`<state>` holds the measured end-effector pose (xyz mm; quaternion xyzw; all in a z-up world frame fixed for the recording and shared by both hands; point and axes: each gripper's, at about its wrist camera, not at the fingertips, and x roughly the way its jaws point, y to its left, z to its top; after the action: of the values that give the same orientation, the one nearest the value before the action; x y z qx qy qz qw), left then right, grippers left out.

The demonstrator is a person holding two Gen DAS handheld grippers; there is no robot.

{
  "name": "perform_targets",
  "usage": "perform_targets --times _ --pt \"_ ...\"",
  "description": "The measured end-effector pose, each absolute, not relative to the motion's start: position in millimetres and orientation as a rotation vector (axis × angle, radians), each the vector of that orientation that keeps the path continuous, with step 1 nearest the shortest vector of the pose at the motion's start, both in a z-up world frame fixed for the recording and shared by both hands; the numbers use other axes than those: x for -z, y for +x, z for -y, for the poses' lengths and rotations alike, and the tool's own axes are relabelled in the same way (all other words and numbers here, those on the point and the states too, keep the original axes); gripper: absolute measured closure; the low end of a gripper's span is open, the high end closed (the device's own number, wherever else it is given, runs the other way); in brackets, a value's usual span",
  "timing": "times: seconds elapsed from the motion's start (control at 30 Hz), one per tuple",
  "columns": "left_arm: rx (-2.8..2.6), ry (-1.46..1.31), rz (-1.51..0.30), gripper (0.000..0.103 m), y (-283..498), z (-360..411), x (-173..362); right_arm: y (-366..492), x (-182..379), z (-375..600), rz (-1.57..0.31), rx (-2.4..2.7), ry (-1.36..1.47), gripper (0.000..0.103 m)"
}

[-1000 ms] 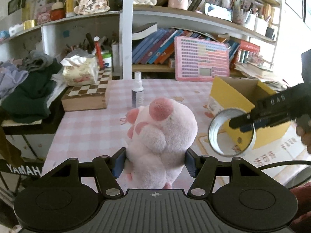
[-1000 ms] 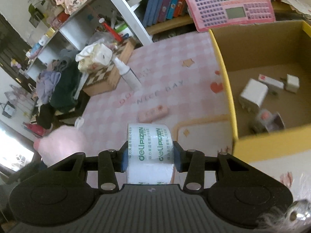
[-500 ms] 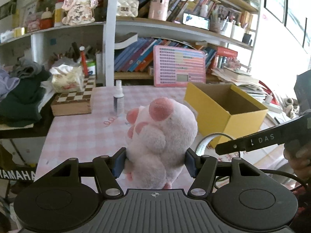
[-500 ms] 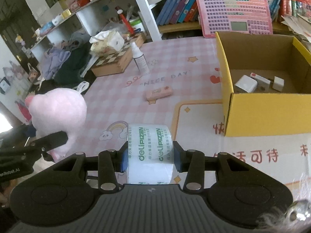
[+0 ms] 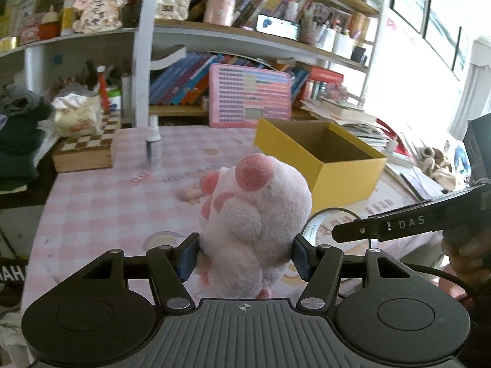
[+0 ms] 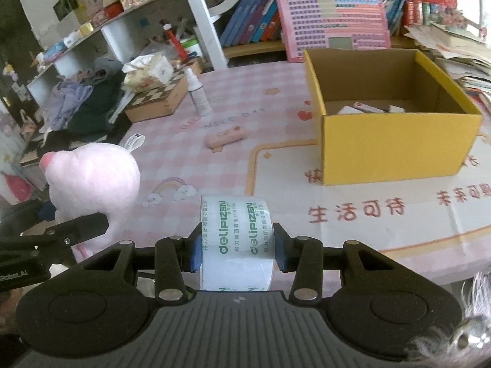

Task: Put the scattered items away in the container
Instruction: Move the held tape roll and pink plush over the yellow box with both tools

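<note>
Cluttered bookshelf (image 5: 245, 52), bright window (image 5: 442, 24)

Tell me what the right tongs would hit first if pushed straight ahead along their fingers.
Probably the checked tablecloth near the pink bar. The right tongs, shut on the tape roll, point left of the yellow box. Depth is unclear.

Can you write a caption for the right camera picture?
Right gripper holds a tape roll near the yellow box.
</note>
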<state>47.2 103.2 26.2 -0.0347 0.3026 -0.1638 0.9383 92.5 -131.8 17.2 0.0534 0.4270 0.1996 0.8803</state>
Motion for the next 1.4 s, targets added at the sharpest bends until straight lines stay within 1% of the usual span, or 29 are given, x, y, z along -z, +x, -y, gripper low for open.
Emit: perform_targets --times 0.7,1.4 --pt "0.525 0.005 -0.651 0.042 63.4 -36.3 -22.8 67.3 -13.5 191.6 -0.887 -0.241 0.161 0.062" --pt "0.649 0.077 -0.664 0.042 118.6 54.0 -25.1 109.2 -12.3 280.0 -0.902 -0.151 0.21 0.062"
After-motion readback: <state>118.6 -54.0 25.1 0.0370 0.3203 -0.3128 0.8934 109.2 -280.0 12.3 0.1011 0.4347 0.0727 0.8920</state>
